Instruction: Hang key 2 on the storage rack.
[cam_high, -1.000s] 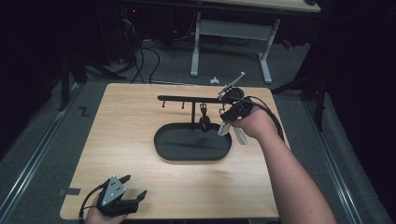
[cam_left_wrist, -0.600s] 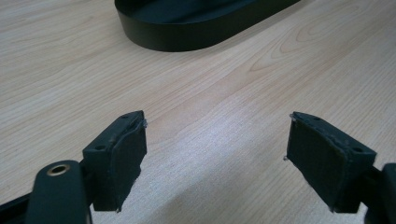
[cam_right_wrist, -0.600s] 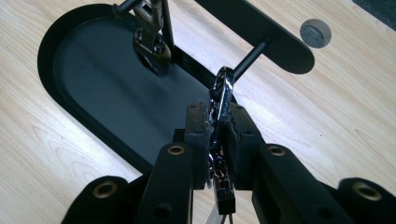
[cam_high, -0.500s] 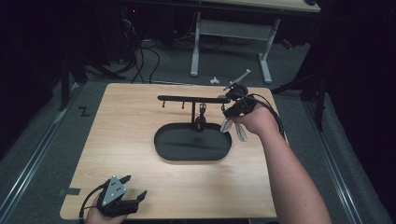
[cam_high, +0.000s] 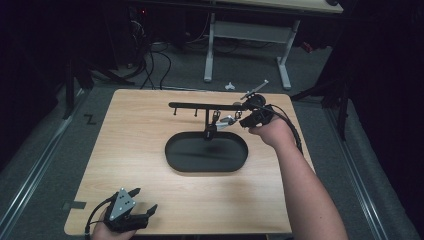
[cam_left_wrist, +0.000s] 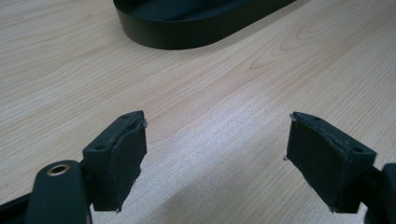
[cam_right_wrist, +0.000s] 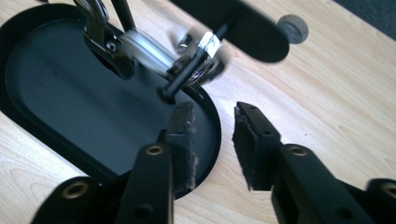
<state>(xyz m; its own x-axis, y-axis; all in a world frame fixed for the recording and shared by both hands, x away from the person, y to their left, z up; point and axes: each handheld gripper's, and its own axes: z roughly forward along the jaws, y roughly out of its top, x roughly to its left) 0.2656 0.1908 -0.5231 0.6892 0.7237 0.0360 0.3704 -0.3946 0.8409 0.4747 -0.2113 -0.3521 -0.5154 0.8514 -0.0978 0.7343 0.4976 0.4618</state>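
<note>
A black stand has an oval base (cam_high: 206, 152) and a thin horizontal bar (cam_high: 200, 106) with short pegs. A silver metal piece (cam_high: 226, 120), like a bracelet or watch band, hangs at a peg near the bar's right end. It looks blurred in the right gripper view (cam_right_wrist: 144, 51), above the base (cam_right_wrist: 56, 93). My right gripper (cam_high: 244, 120) is just right of it. Its jaws (cam_right_wrist: 215, 112) have just been opening and stand apart, with nothing between them. My left gripper (cam_high: 144, 199) rests open at the table's near left corner, with bare wood between its jaws (cam_left_wrist: 217, 121).
The wooden table (cam_high: 130, 130) has its right edge close behind my right hand. A round grommet hole (cam_right_wrist: 293, 27) lies in the tabletop beyond the stand. Desk legs and cables stand on the dark floor past the far edge. The base wall (cam_left_wrist: 187, 32) is ahead of the left gripper.
My right hand has sunk a little and shifted left toward the bar, and its jaws have parted. The silver piece now hangs left of the jaws. The left gripper has not moved.
</note>
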